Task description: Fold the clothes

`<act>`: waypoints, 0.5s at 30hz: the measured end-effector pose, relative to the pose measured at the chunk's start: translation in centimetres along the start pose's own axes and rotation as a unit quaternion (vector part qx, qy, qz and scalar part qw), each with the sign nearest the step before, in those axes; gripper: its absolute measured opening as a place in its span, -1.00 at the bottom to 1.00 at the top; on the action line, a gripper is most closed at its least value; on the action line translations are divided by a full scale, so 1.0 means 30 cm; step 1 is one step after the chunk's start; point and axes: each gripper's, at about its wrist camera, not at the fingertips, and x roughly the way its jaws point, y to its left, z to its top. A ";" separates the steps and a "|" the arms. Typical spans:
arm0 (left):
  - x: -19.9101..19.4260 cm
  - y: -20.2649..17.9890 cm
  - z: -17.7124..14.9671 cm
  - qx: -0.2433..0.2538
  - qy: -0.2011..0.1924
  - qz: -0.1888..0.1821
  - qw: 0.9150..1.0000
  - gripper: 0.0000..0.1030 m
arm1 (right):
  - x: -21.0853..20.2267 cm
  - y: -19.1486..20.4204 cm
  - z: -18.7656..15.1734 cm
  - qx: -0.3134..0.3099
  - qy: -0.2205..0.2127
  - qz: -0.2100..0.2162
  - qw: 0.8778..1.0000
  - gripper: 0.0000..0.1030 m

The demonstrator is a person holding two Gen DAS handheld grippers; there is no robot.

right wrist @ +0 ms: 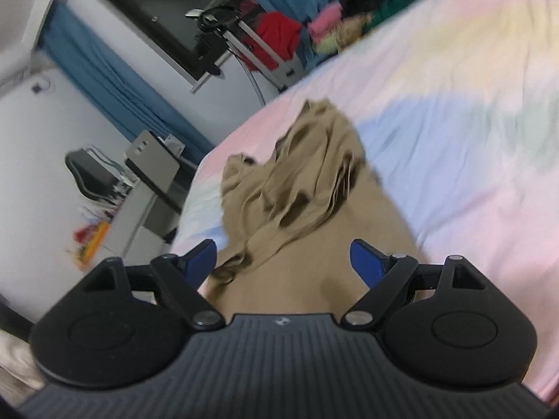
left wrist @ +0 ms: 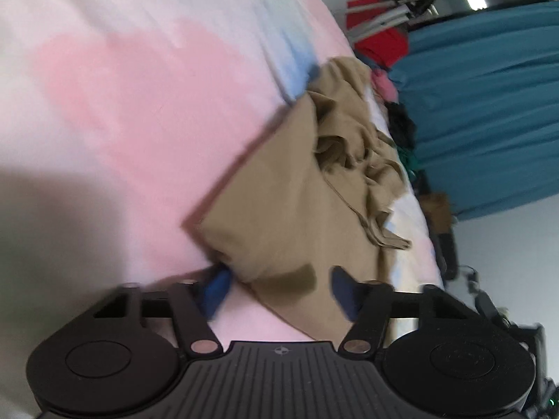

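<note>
Currently: tan garment (left wrist: 297, 209) lies crumpled on pastel bed sheet (left wrist: 122, 104), near bed's edge. Left tongs (left wrist: 279, 286) apart, garment corner between blue pads (left wrist: 216, 289), no clamp visible. Right tongs (right wrist: 283, 262) wide apart over garment's flat part, gripping nothing.

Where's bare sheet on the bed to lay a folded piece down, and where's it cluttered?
Free: the pink sheet beside the tan garment's straight edge, and the pastel stretch on its other side. Crowded: the bed's far end, where a pile of clothes sits by the blue curtain. The garment's bunched far half takes the middle.
</note>
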 end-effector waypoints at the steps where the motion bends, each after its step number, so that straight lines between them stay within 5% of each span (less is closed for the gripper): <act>1: -0.001 0.006 0.000 -0.007 -0.004 -0.002 1.000 0.15 | 0.005 -0.004 -0.021 0.011 0.013 0.007 1.000 0.69; 8: 0.004 0.025 0.013 -0.029 -0.021 0.008 0.999 -0.63 | 0.144 -0.054 -0.170 0.135 0.144 0.080 0.977 0.69; 15: -0.049 -0.057 -0.001 0.018 -0.072 -0.043 0.996 -0.78 | 0.187 -0.127 -0.194 0.197 0.122 0.056 0.971 0.67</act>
